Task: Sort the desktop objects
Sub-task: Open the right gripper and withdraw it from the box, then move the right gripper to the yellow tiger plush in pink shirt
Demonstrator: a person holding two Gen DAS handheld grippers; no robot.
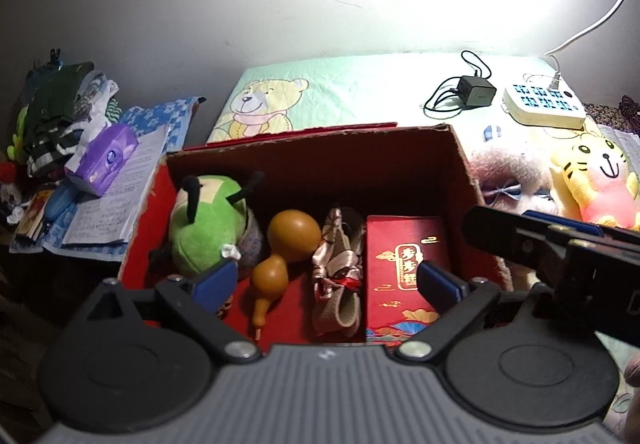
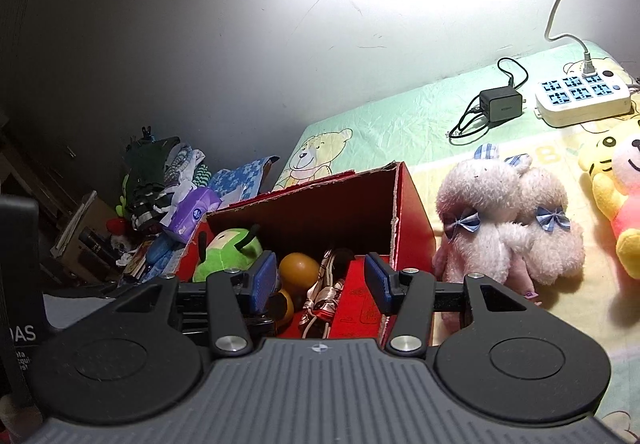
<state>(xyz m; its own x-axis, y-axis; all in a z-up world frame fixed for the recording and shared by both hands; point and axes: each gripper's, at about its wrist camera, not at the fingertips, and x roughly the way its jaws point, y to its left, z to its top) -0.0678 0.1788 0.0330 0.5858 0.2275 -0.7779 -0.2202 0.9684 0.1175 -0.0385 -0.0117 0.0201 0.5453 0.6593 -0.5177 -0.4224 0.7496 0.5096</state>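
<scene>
- The bear-print bedsheet (image 2: 400, 116) is seen under everything, with a red cardboard box (image 2: 412, 220) set on it and left open at the top.
- 4 things are held in the box: a green plush toy (image 1: 204, 228) at the left, an orange gourd (image 1: 288, 244) beside it, a patterned silk scarf (image 1: 338, 264) next, and a red gift box (image 1: 400, 268) at the right.
- A pink plush toy with blue bows (image 2: 508, 224) is found just beside the box's right wall, outside it; a yellow plush toy (image 2: 612, 184) lies further right.
- A white power strip (image 2: 580, 96) and a black charger (image 2: 500, 104) are placed near the wall.
- The step in hand is judged to be the pause between placements: 4 items are boxed, and both plush toys are not yet sorted.
- The left gripper (image 1: 324, 280) is held over the box, fingers spread wide, nothing between them.
- The right gripper (image 2: 320, 280) is held at the box's near edge, fingers spread, empty.
- Next, a swing to the right and a descent onto the pink plush are judged necessary.
- Gold Chinese characters are printed on the gift box; only "步步" can be read.
</scene>
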